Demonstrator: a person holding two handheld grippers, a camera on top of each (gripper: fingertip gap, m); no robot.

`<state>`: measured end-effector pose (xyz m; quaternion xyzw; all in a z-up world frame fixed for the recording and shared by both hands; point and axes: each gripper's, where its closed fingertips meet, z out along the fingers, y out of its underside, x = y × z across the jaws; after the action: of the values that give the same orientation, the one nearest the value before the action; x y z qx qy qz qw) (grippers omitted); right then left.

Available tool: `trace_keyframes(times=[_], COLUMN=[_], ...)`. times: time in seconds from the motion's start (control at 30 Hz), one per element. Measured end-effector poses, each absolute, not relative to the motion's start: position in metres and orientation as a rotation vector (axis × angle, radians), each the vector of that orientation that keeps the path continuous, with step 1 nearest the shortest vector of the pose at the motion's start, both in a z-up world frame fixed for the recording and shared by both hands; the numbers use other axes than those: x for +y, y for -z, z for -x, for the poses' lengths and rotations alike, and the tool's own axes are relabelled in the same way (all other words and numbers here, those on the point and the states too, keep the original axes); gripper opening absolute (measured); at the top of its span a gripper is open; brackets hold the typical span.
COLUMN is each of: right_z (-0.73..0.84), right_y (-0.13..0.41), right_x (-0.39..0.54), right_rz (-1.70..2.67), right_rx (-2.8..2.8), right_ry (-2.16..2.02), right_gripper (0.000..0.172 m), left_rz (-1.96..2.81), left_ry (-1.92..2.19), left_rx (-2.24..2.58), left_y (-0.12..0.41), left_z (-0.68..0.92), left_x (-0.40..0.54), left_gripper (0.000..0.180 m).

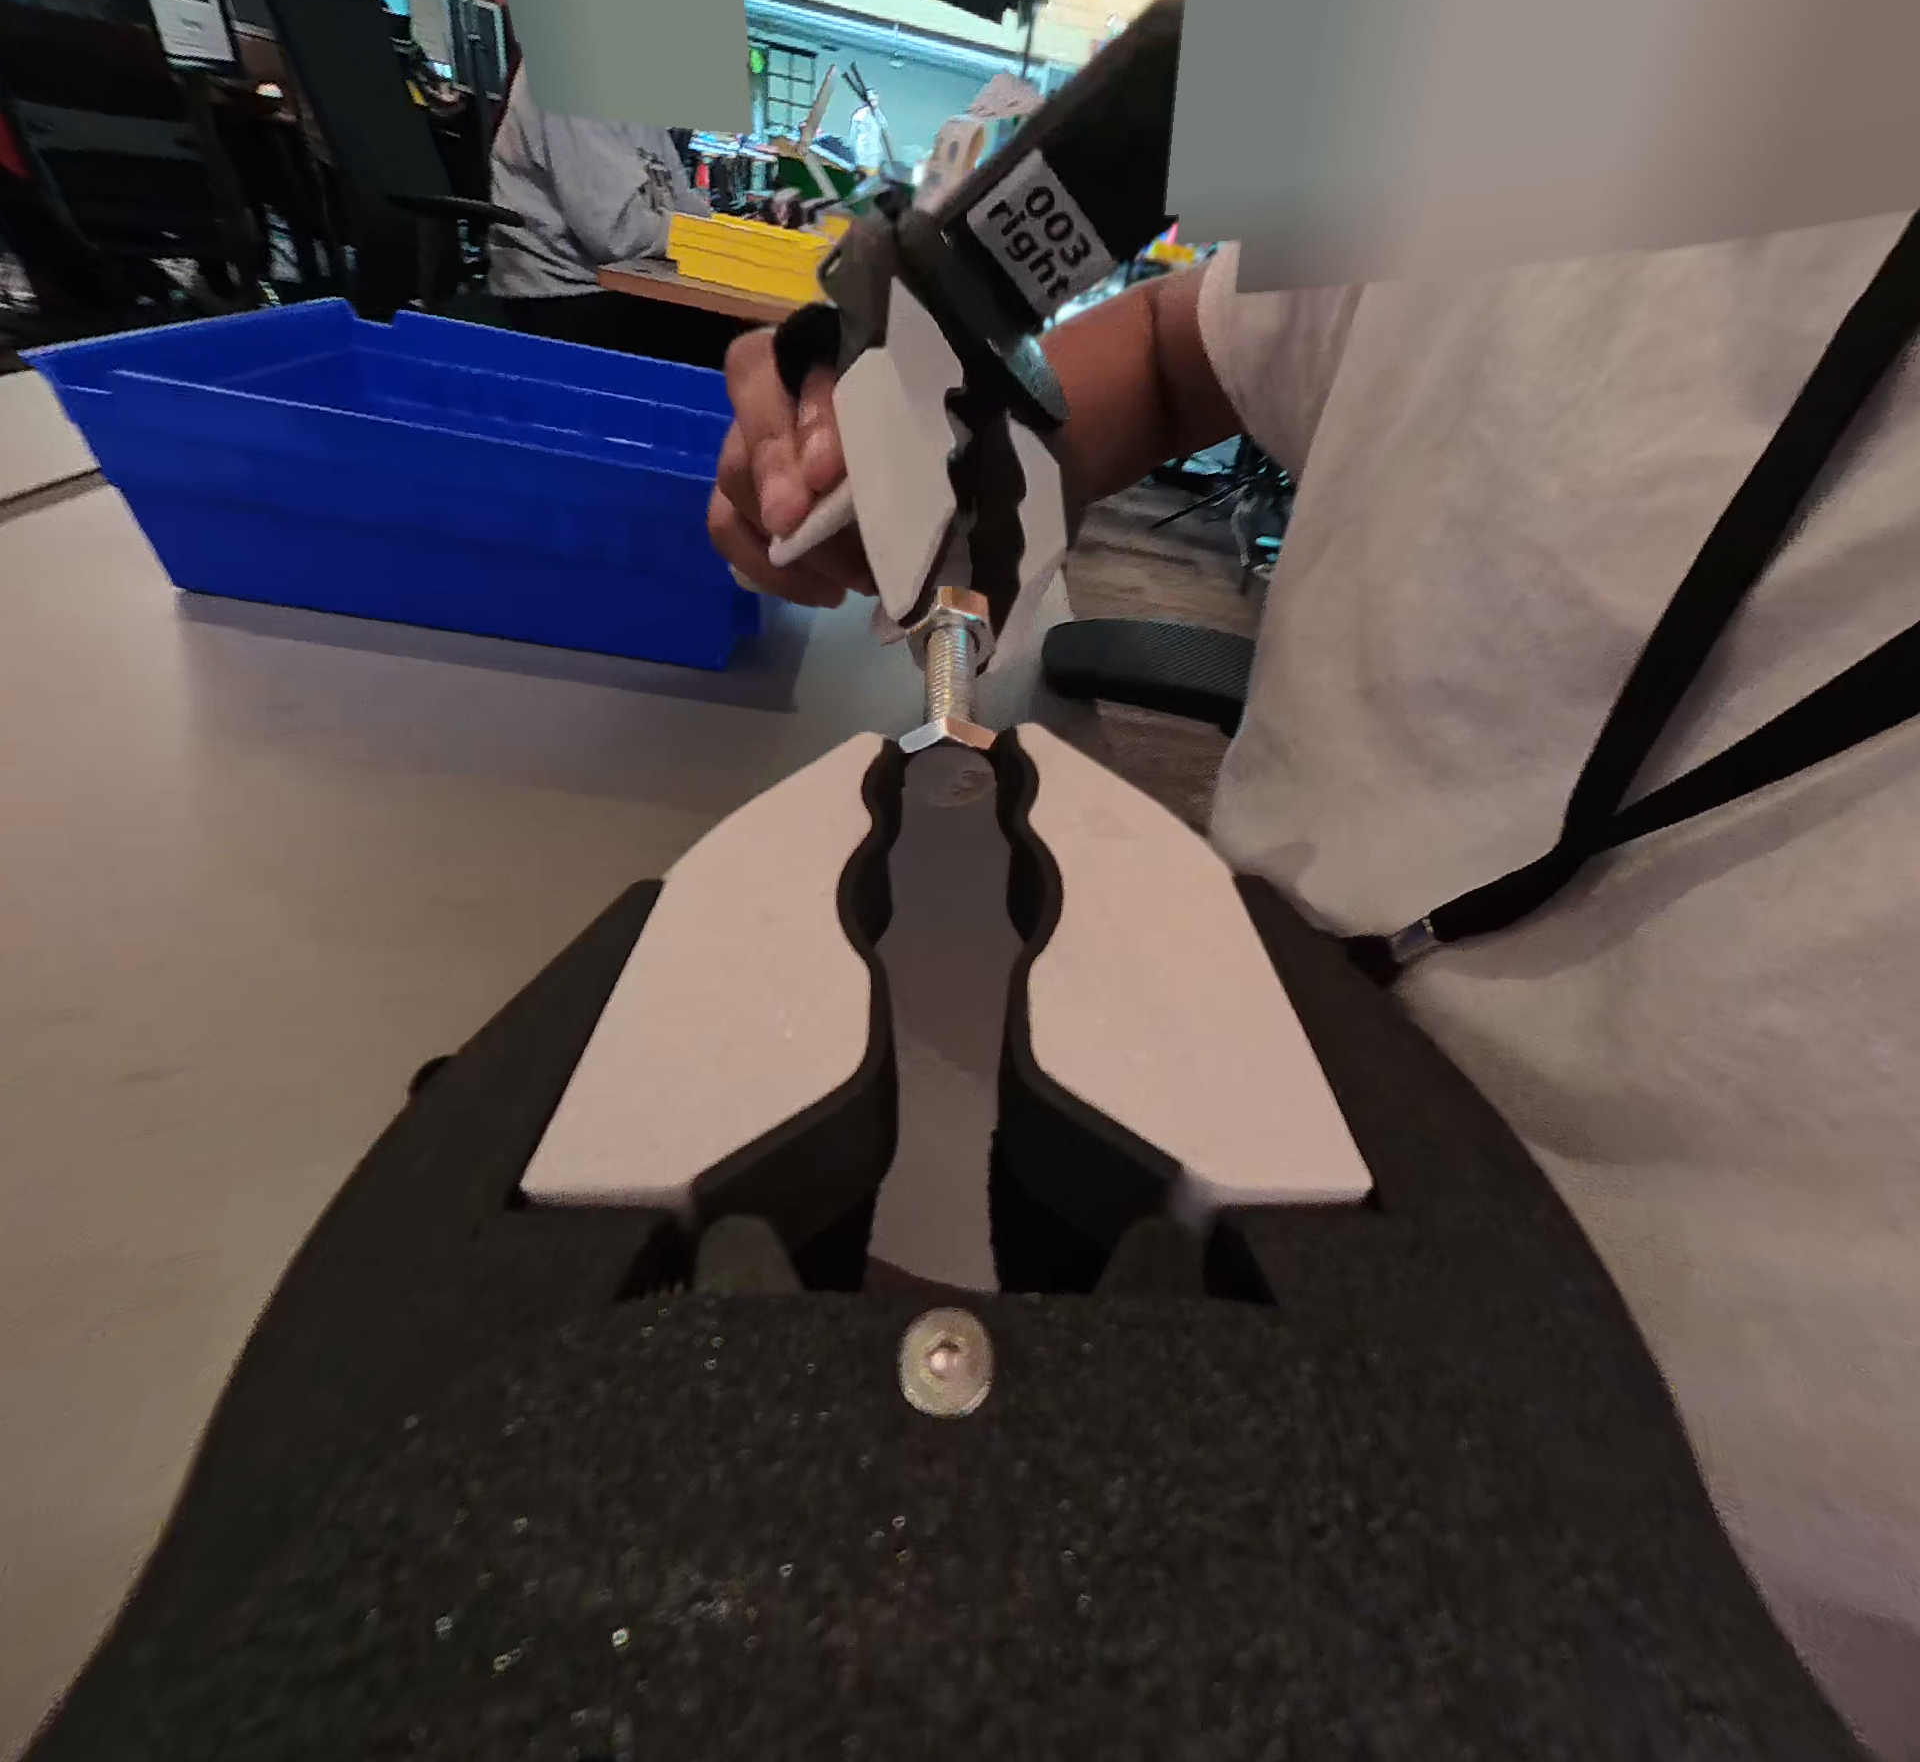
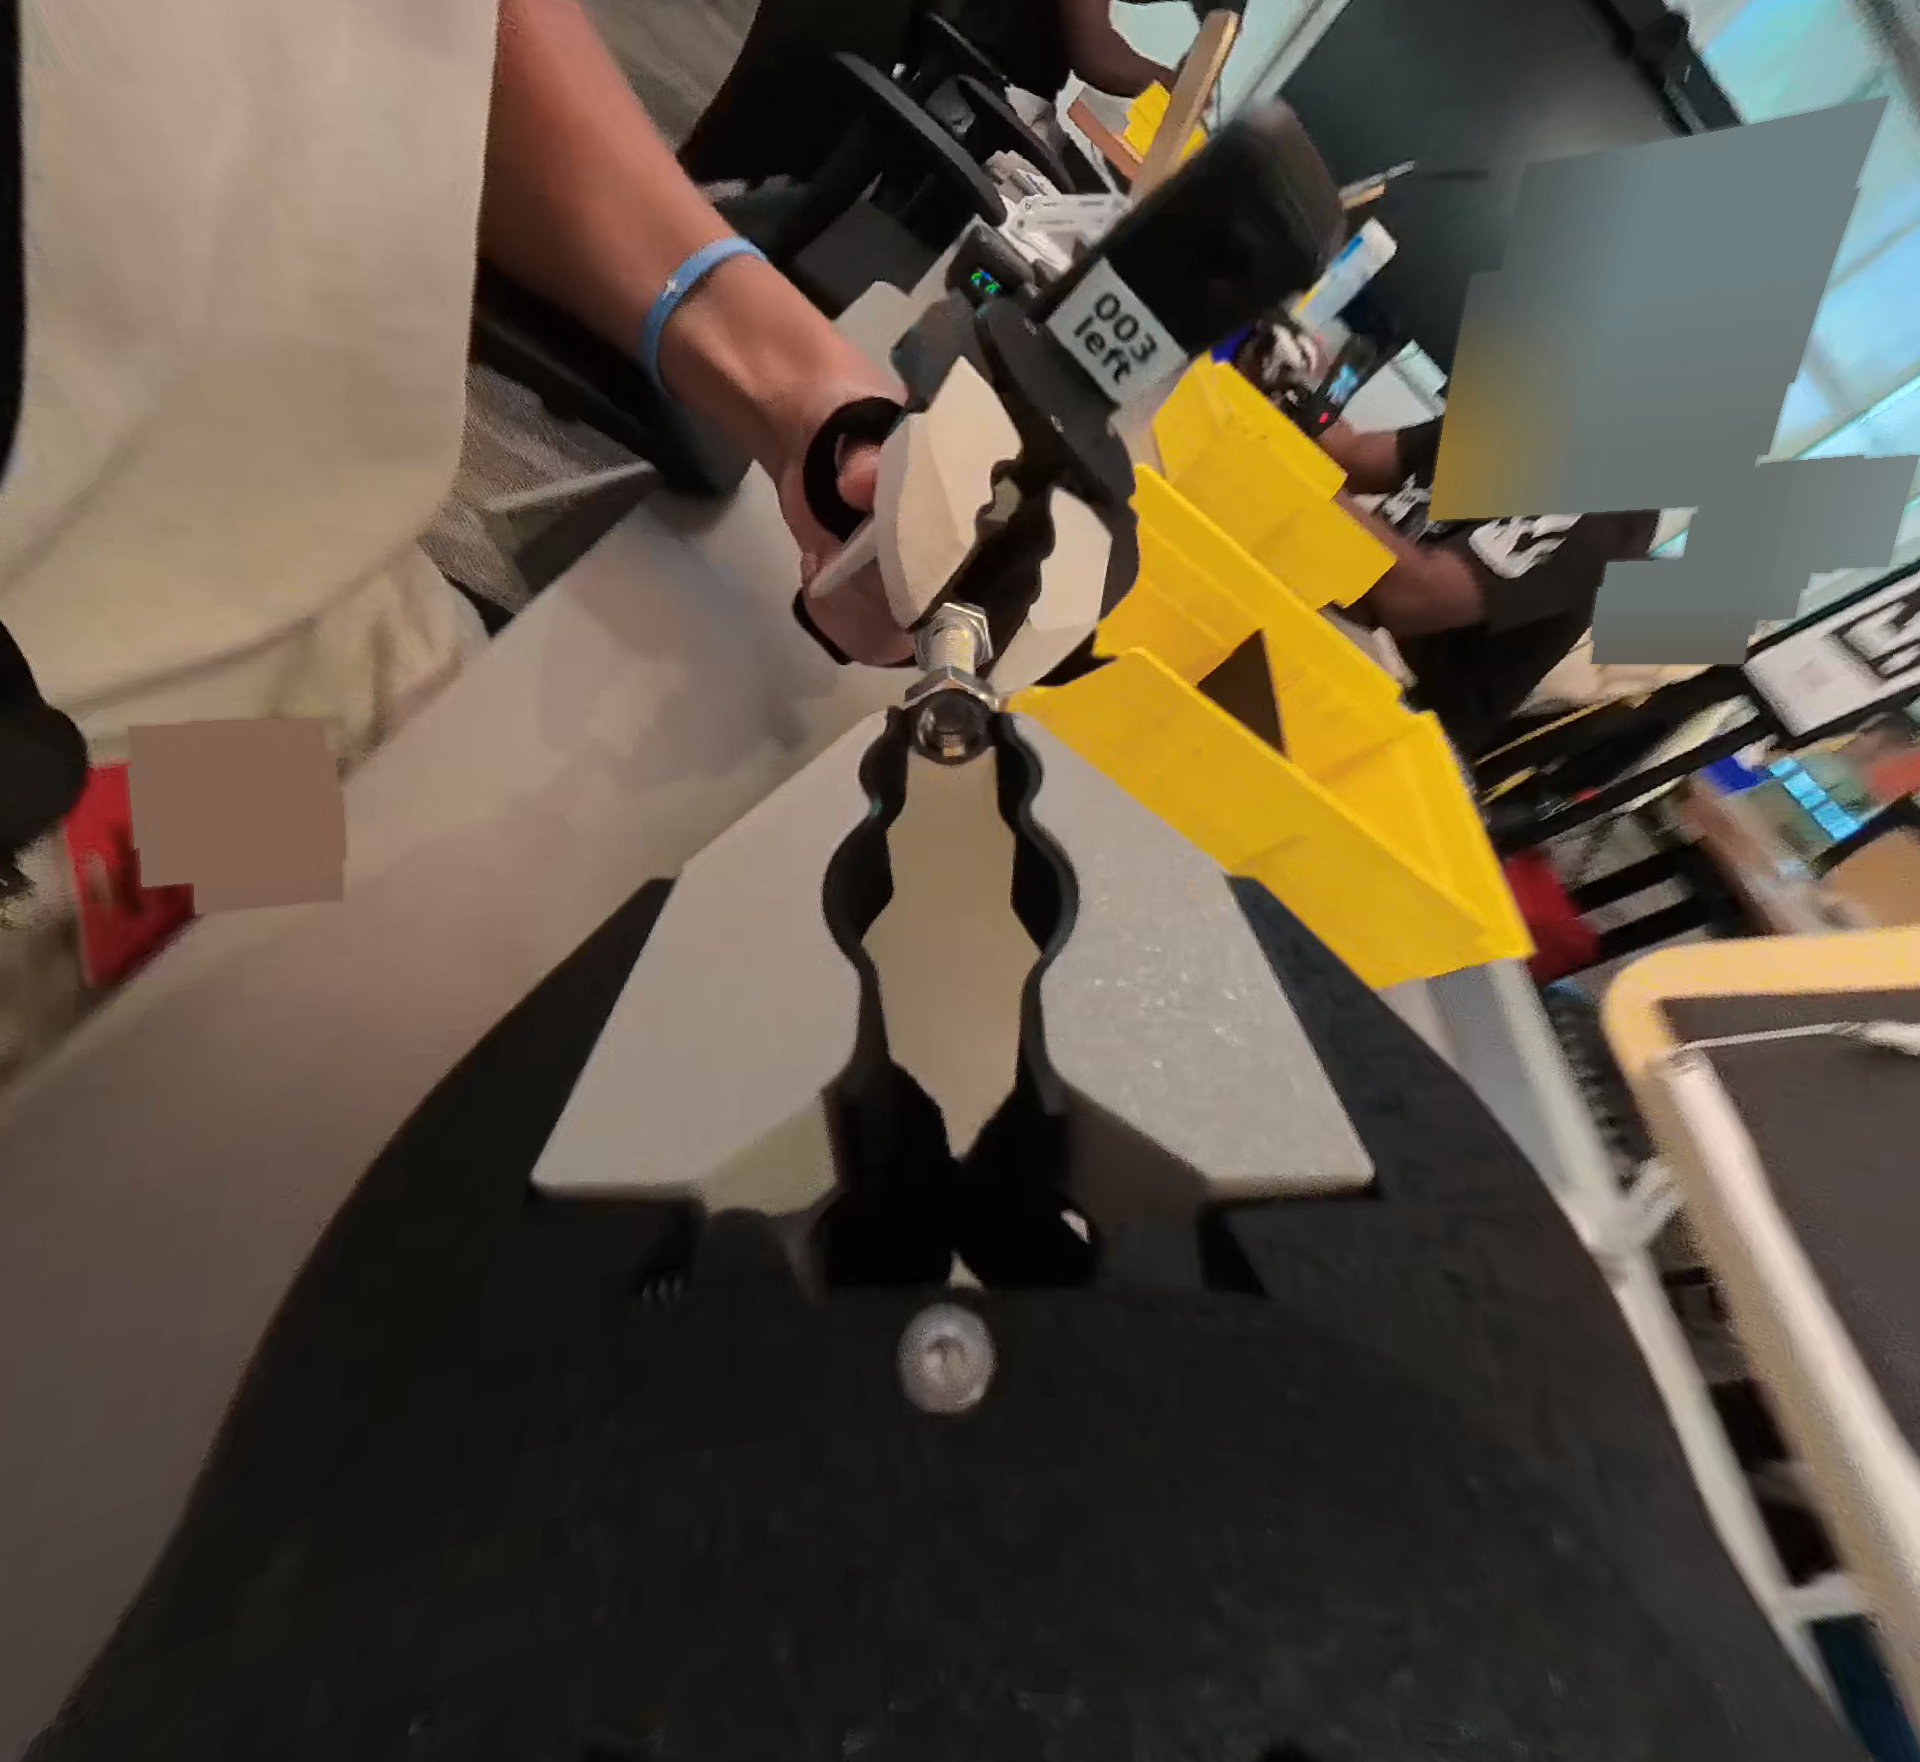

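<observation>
left gripper (image 1: 948, 744) is closed narrow on the hex head of a silver bolt (image 1: 948, 673), its black pads pressing the head from both sides; the bolt's threaded shank runs straight on from the fingertips to the right gripper (image 1: 951, 606), which comes down from above and is clamped on a silver nut (image 1: 954, 611) threaded on the shank's far end; the right wrist view shows the same from the other end, the right gripper (image 2: 951, 733) pinching the nut (image 2: 951, 689) with the shank's tip seen through it, and the left gripper (image 2: 951, 632) beyond holding the bolt's head; bolt and nut hang in the air above the grey bench (image 1: 312, 829), touching nothing but the two grippers; a hand (image 1: 779, 486) wraps the right gripper's handle, and another hand (image 2: 842, 559), a blue band (image 2: 686, 289) on its wrist, holds the left one; a blue bin (image 1: 416, 465) sits on the bench toward its far edge; yellow bins (image 2: 1299, 777) stand near another edge, just beside the right gripper's fingertips in view; the person's pale shirt (image 1: 1558, 673) with a black lanyard (image 1: 1714, 673) is close by.
</observation>
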<state>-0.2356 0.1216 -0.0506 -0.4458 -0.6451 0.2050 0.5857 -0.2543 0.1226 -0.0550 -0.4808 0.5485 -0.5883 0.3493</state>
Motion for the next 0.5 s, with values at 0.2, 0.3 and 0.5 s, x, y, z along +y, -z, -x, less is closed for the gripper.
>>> trace_keyframes(times=[0.2, 0.3, 0.5], right_z=[0.231, 0.229, 0.227], right_y=[0.059, 0.065, 0.074], right_x=[0.130, 0.133, 0.141], right_rz=[1.355, 1.510, 1.787], right_rx=[-1.280, -1.156, -0.861], right_ry=[-0.839, -1.031, -1.382], right_gripper=[0.017, 0.017, 0.017], left_rz=[1.253, 1.253, 1.232], left_ry=[1.296, 1.195, 0.953], left_rx=[1.469, 1.492, 1.543], left_y=[0.065, 0.070, 0.077], left_z=[0.250, 0.248, 0.247], left_x=[0.130, 0.134, 0.142], left_gripper=[0.017, 0.017, 0.017])
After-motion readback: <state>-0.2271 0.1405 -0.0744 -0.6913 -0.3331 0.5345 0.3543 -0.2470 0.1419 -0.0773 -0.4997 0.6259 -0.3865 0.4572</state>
